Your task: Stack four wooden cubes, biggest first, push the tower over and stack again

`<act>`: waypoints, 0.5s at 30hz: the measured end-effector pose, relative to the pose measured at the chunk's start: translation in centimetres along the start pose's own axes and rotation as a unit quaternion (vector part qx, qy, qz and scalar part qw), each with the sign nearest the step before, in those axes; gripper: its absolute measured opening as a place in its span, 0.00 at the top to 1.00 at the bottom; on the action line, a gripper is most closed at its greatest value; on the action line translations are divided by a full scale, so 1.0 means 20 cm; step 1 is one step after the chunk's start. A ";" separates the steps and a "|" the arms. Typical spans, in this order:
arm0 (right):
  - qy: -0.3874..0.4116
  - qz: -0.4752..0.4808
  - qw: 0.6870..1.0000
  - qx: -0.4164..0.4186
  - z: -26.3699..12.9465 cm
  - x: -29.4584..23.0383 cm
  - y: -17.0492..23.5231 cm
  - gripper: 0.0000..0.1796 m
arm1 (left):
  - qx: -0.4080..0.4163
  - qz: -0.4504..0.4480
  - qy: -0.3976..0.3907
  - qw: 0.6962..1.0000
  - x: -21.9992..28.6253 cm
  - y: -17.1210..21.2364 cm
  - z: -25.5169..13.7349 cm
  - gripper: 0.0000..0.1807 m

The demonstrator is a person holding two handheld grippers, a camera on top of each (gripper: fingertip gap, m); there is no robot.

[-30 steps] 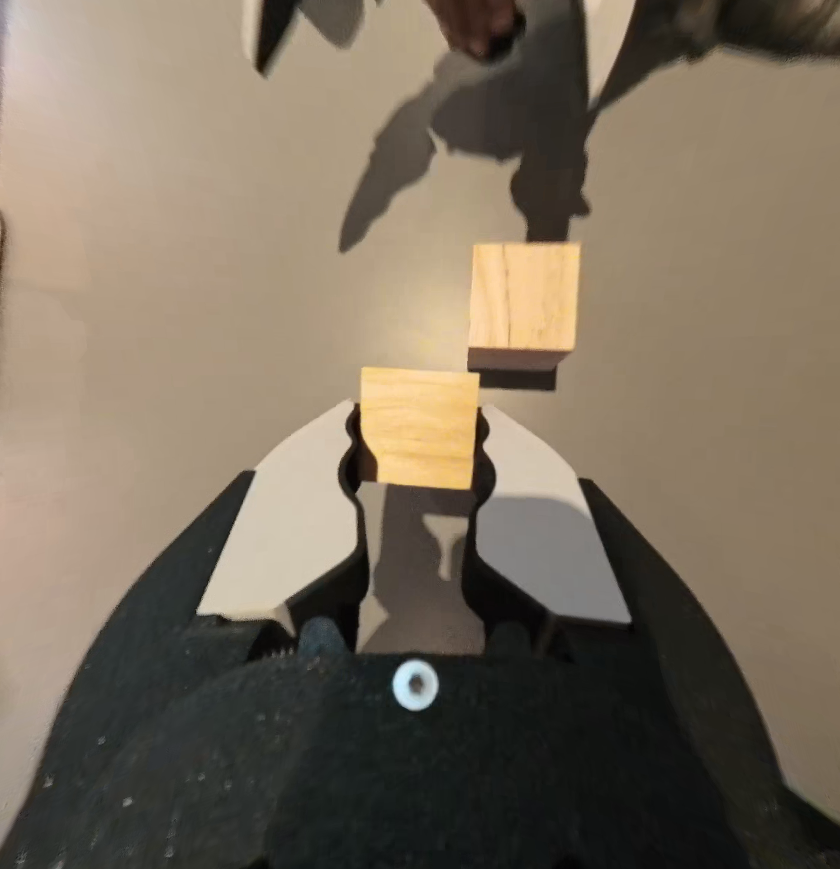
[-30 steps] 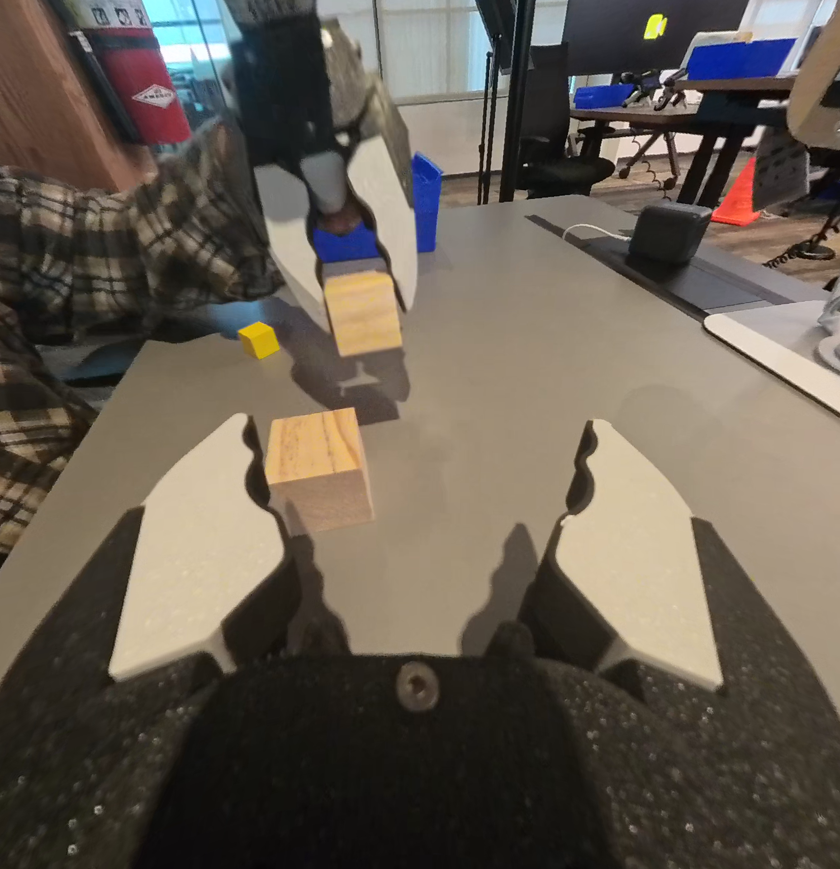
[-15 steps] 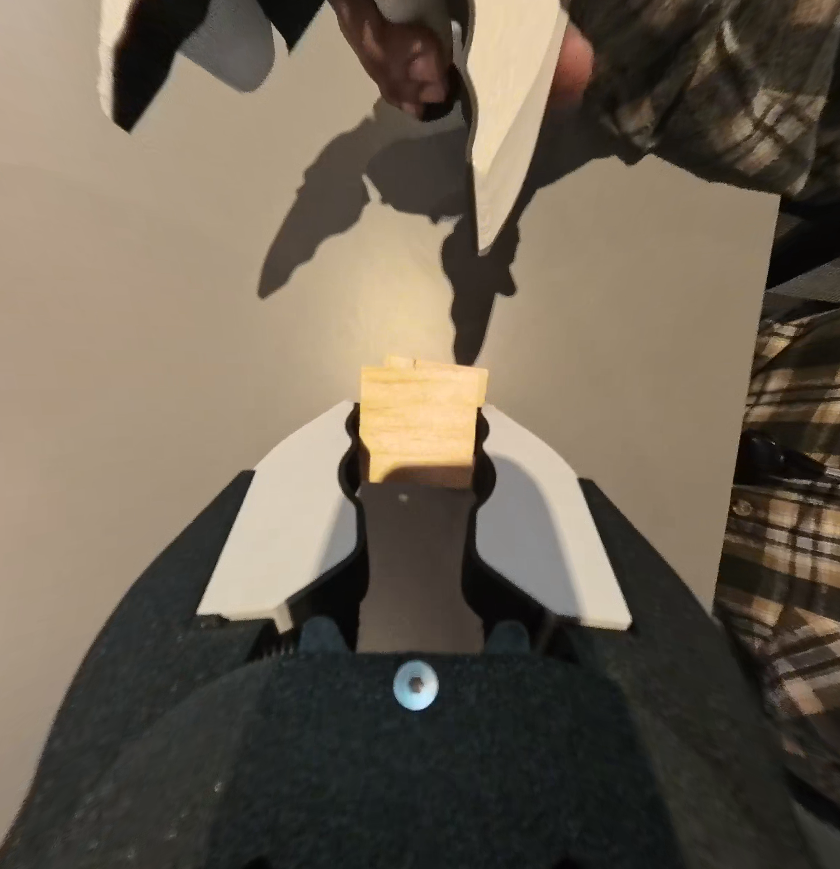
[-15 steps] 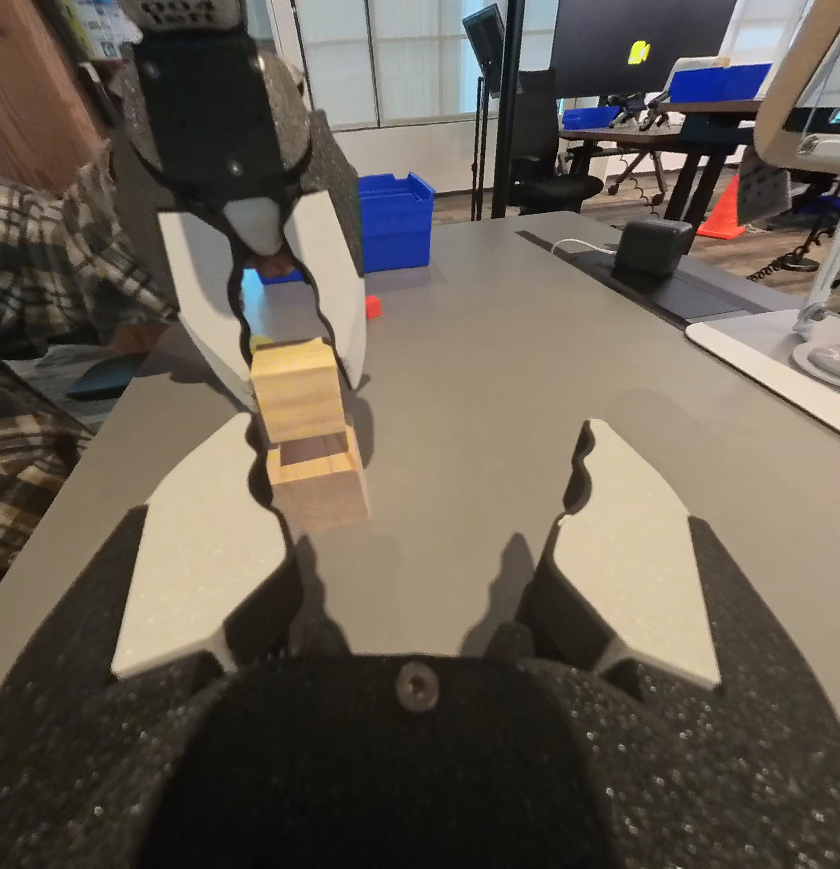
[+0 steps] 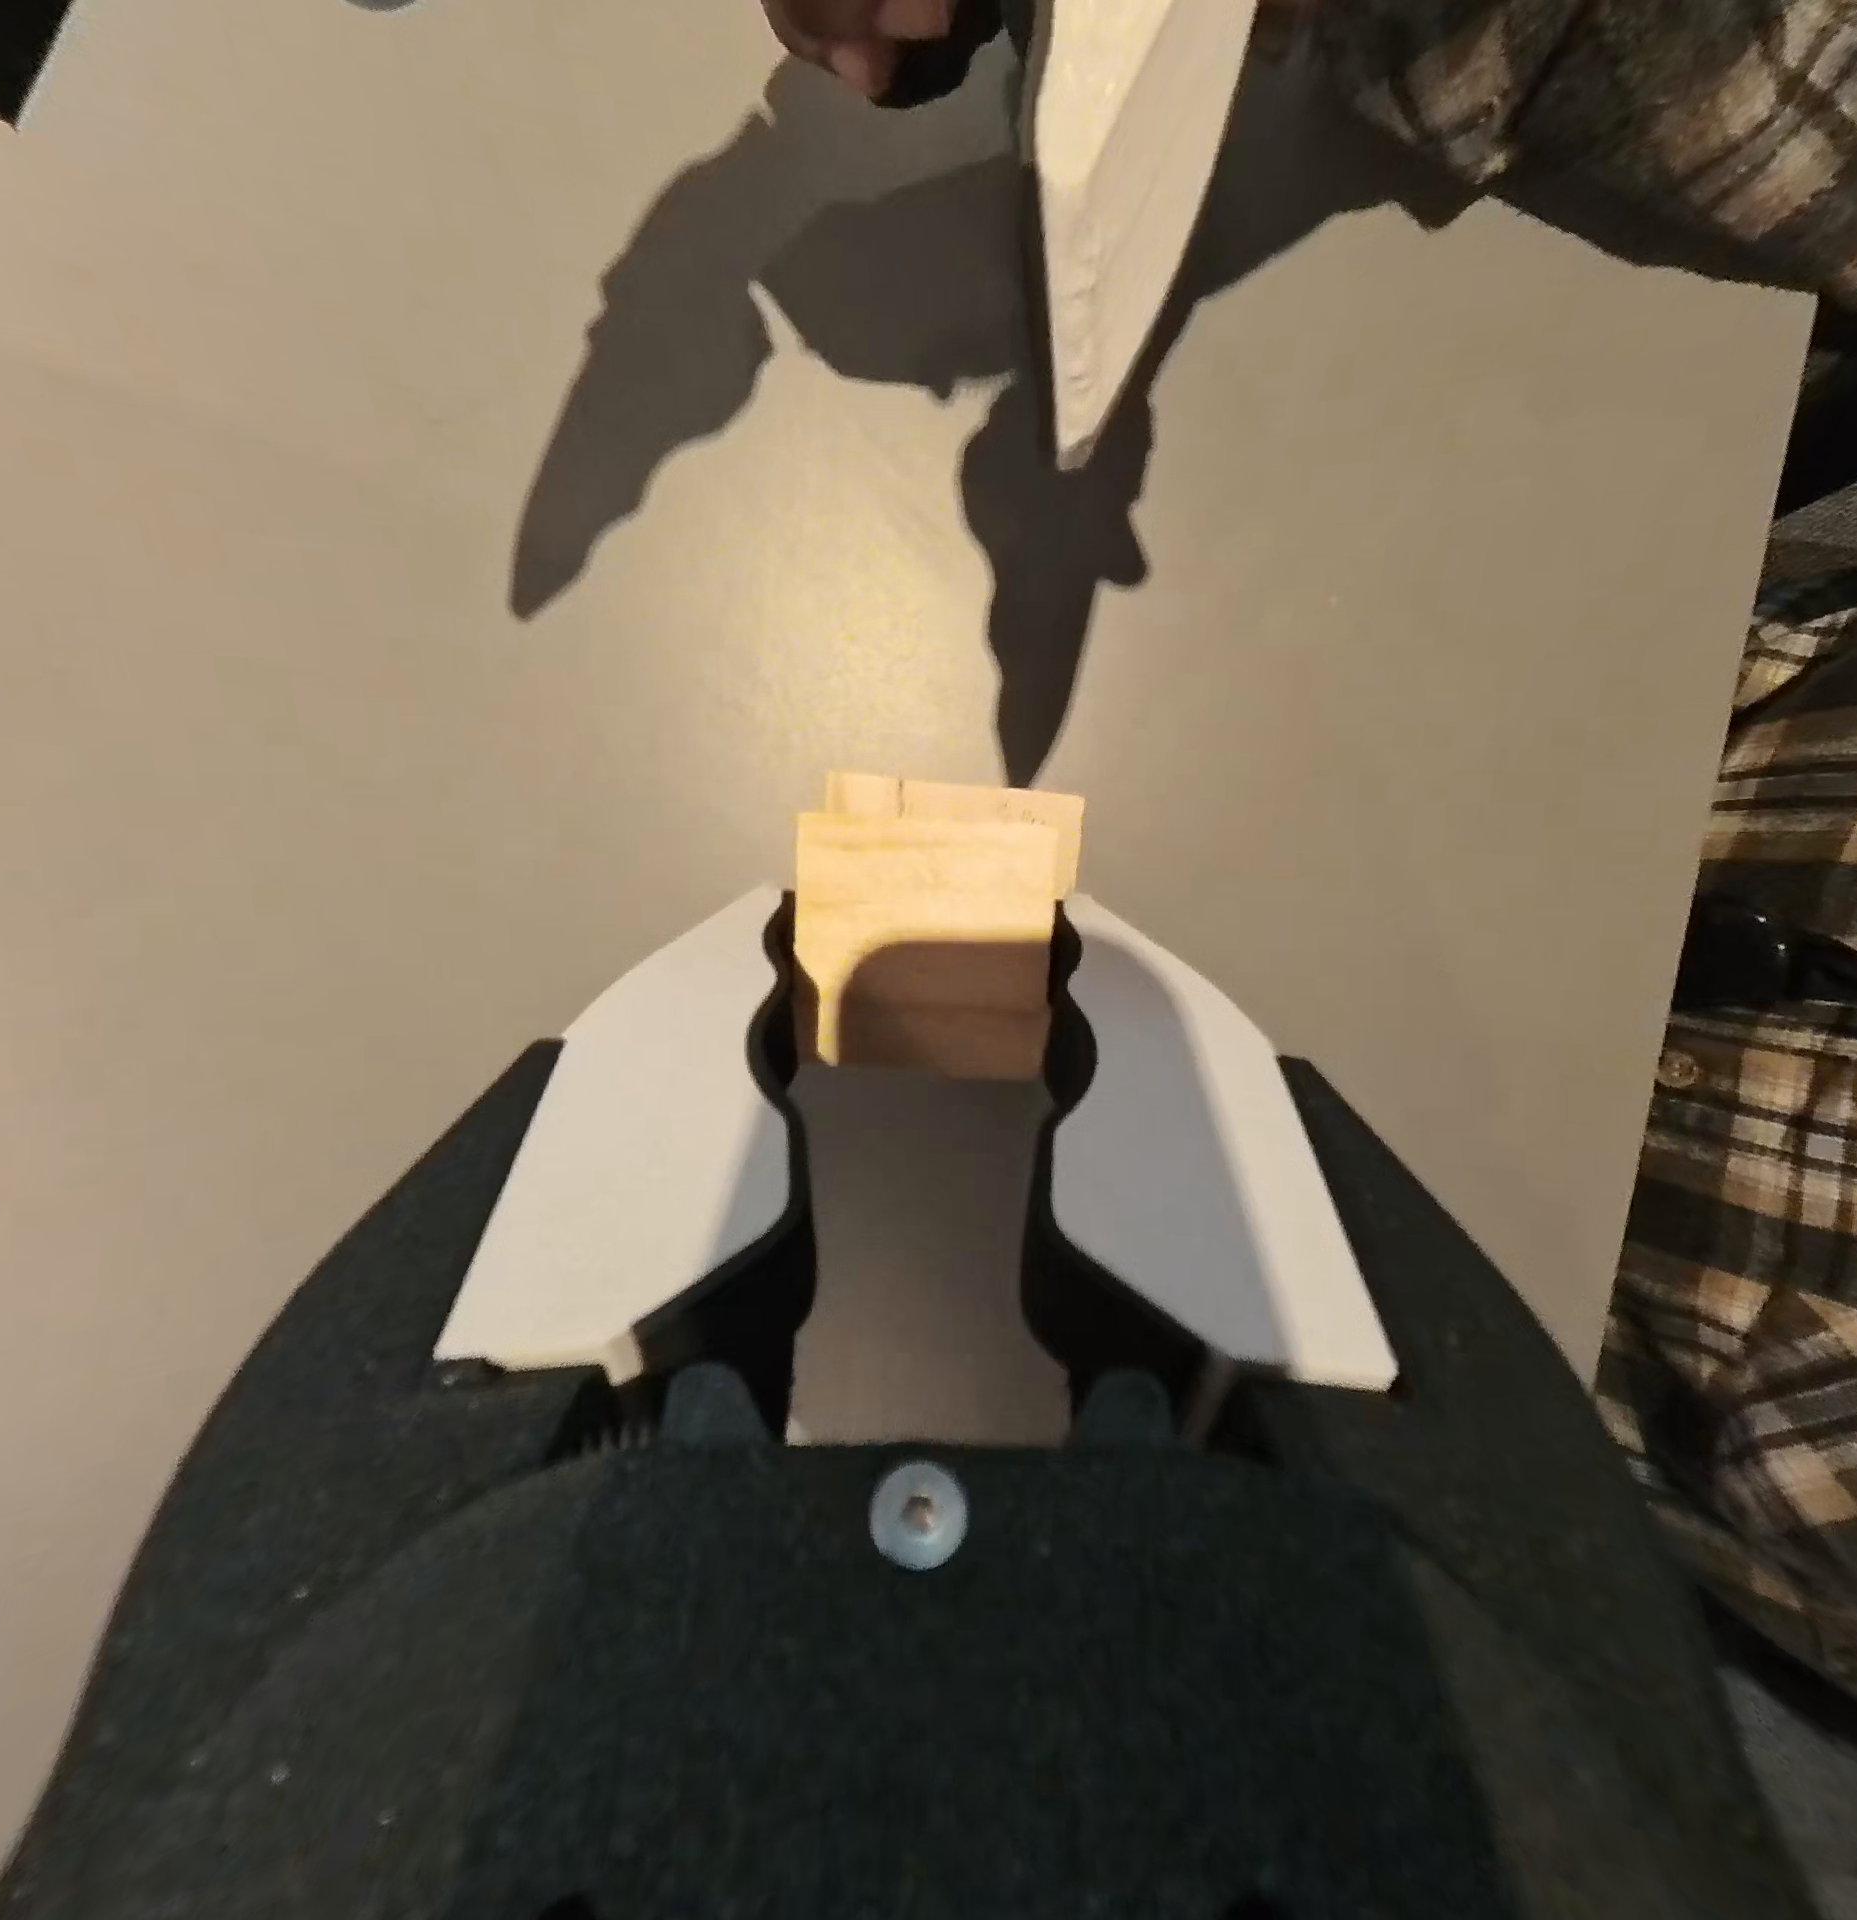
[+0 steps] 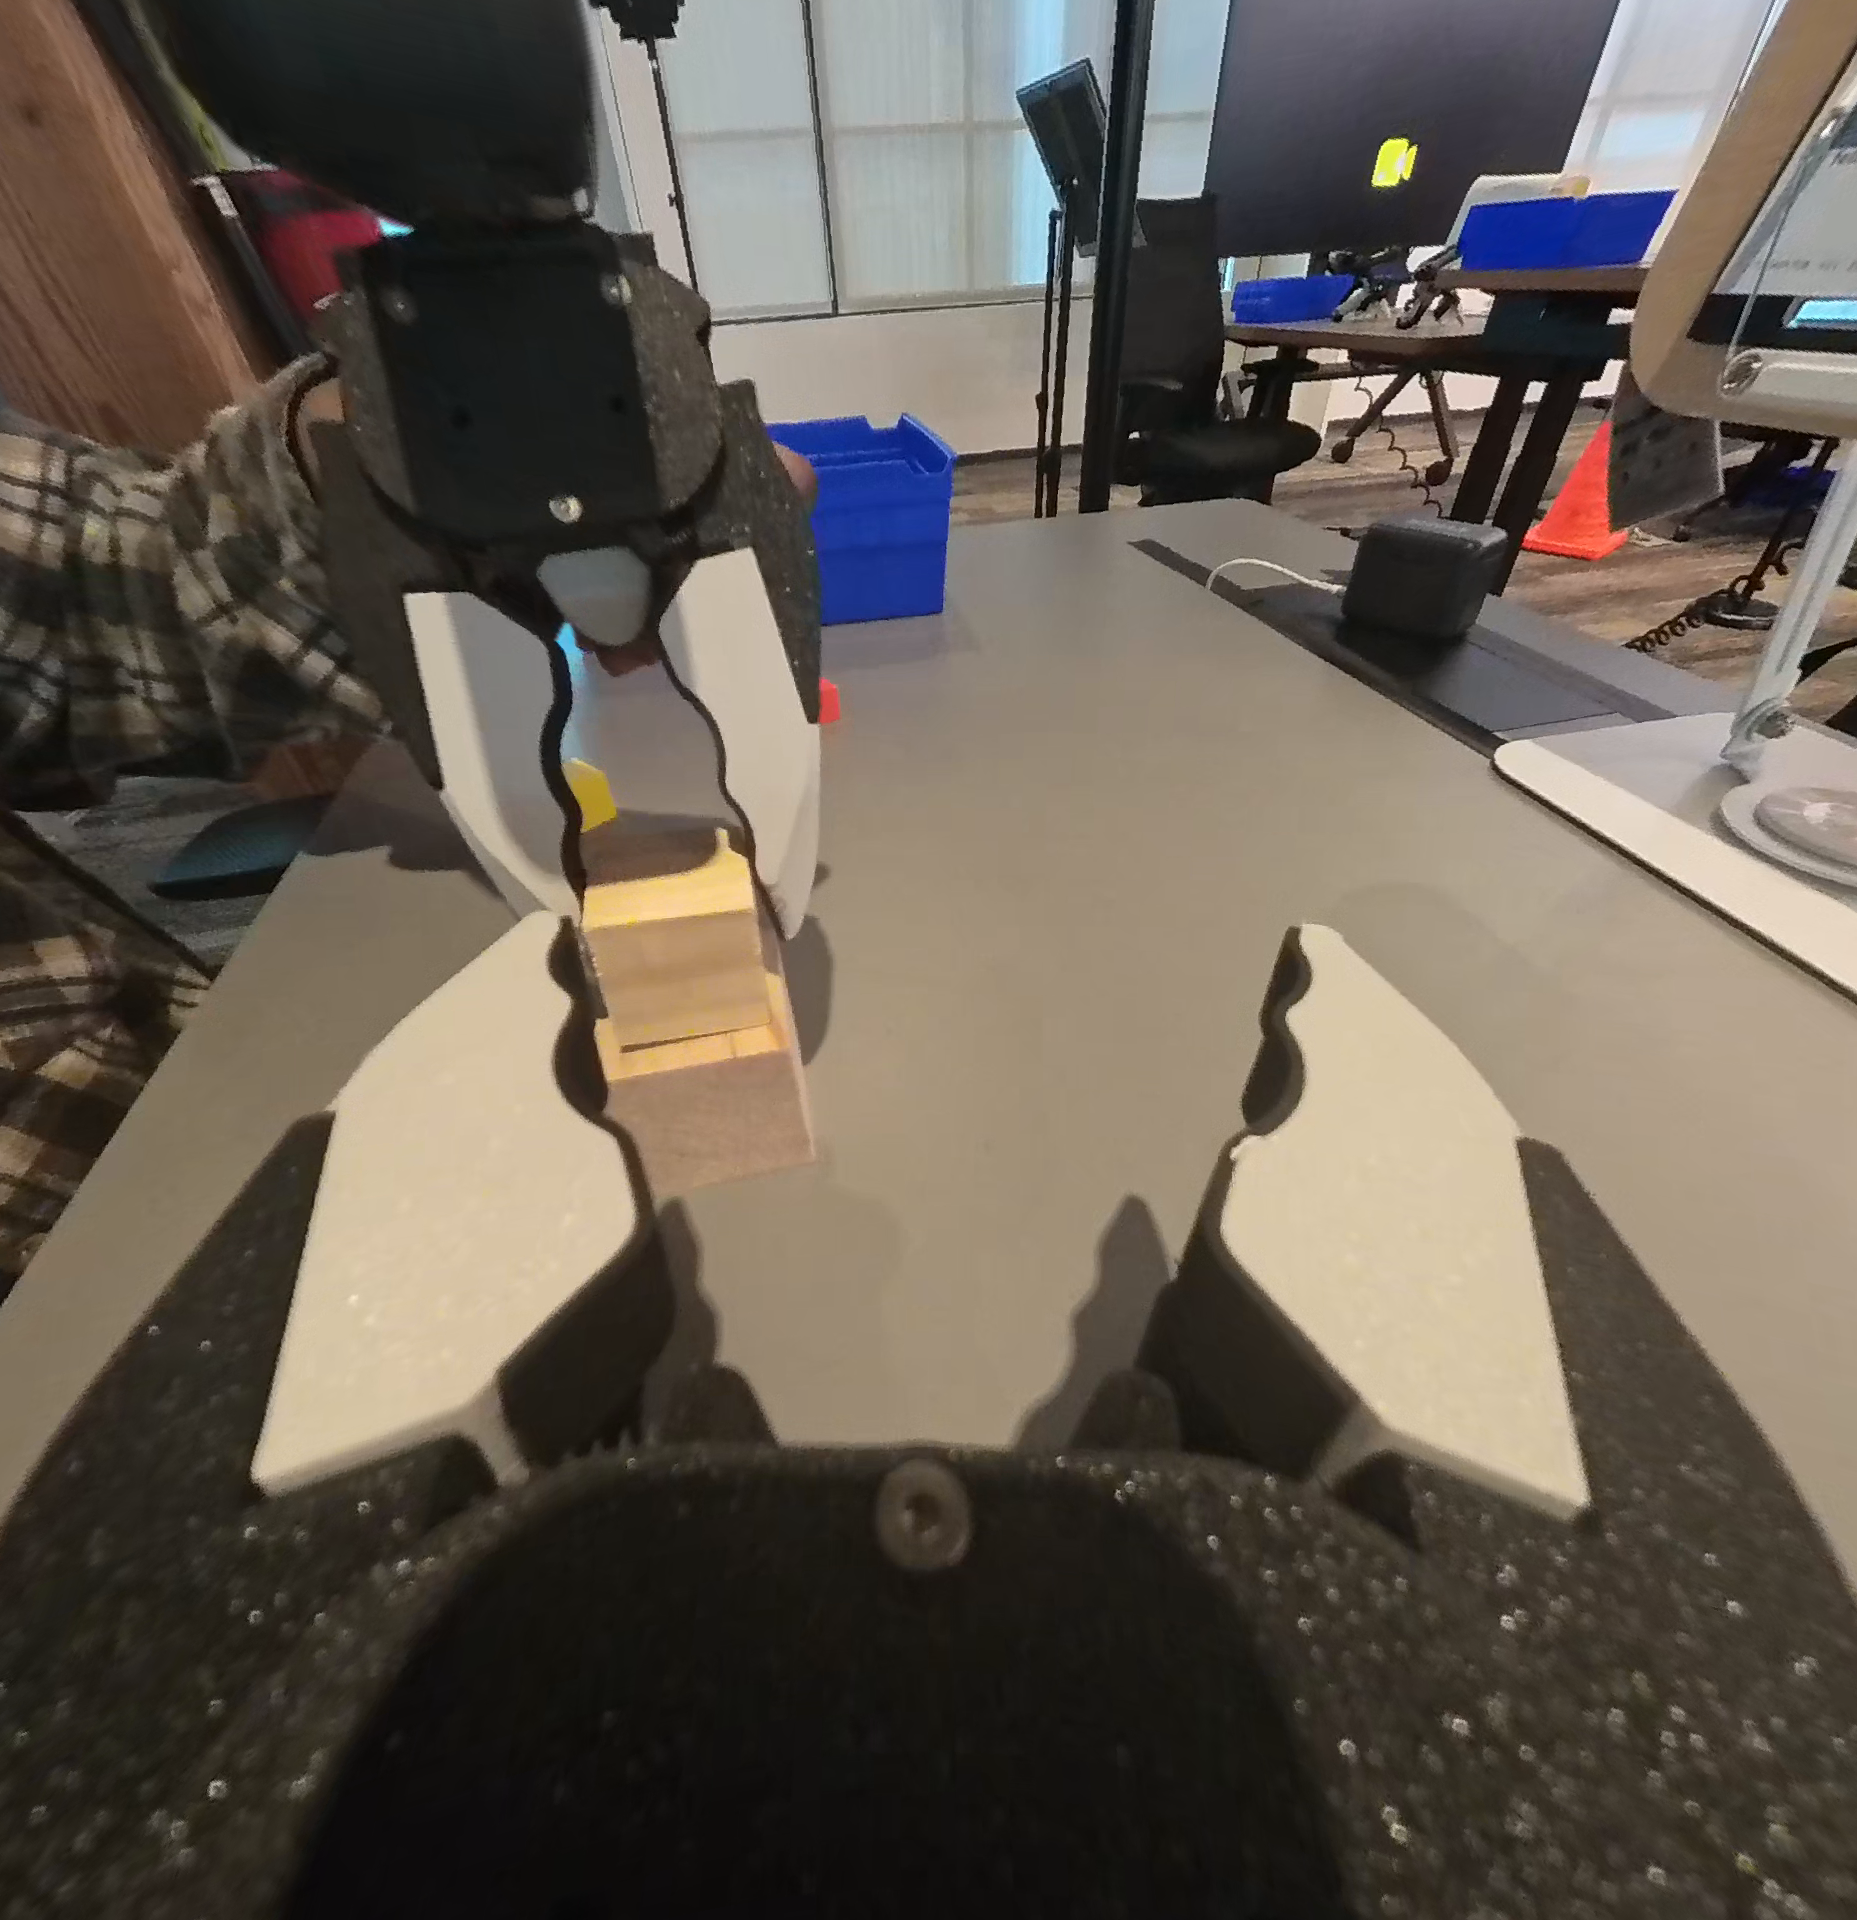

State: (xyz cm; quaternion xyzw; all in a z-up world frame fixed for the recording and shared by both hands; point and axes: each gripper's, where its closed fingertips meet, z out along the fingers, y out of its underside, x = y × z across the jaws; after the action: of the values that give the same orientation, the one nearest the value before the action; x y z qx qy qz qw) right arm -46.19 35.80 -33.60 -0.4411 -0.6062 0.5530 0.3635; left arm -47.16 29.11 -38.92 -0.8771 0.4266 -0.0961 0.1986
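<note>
My left gripper (image 5: 929,935) is shut on a smaller wooden cube (image 5: 924,883) and points straight down at the grey table (image 5: 280,623). A strip of the larger wooden cube (image 5: 955,816) shows just beyond it. In the right wrist view the left gripper (image 6: 675,904) holds the smaller cube (image 6: 680,956) on top of the larger cube (image 6: 721,1117), slightly off-centre. I cannot tell whether the two cubes touch. My right gripper (image 6: 929,987) is open and empty, low over the table, with its left finger (image 6: 467,1143) close beside the stack.
A small yellow cube (image 6: 595,802) and a small red cube (image 6: 828,701) lie behind the stack. A blue bin (image 6: 882,520) stands at the far edge. A black box (image 6: 1423,582) with a cable and a white stand base (image 6: 1734,831) are at right. A plaid sleeve (image 6: 103,582) is at left.
My left gripper carried the smaller cube over the larger cube and lowered it onto its top. My right gripper stayed open and edged closer to the stack.
</note>
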 end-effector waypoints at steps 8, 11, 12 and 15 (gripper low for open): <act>0.000 0.002 1.000 -0.002 0.00 0.00 0.01 0.33 | -0.003 0.014 -0.007 1.000 0.00 0.00 0.00 0.75; 0.000 0.004 1.000 -0.004 0.00 0.01 0.02 0.34 | -0.003 0.017 -0.013 1.000 0.01 0.00 0.00 0.75; 0.000 0.005 1.000 -0.004 0.00 0.01 0.02 0.34 | -0.003 0.018 -0.015 1.000 0.01 0.00 0.00 0.75; 0.000 0.005 1.000 -0.005 0.00 0.01 0.02 0.34 | -0.005 0.020 -0.020 1.000 0.01 0.01 0.00 0.75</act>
State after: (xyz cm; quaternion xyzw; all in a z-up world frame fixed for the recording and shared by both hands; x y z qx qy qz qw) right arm -46.28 35.91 -34.00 -0.4461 -0.6066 0.5519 0.3583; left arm -47.14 28.91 -38.97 -0.8710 0.4406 -0.0729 0.2048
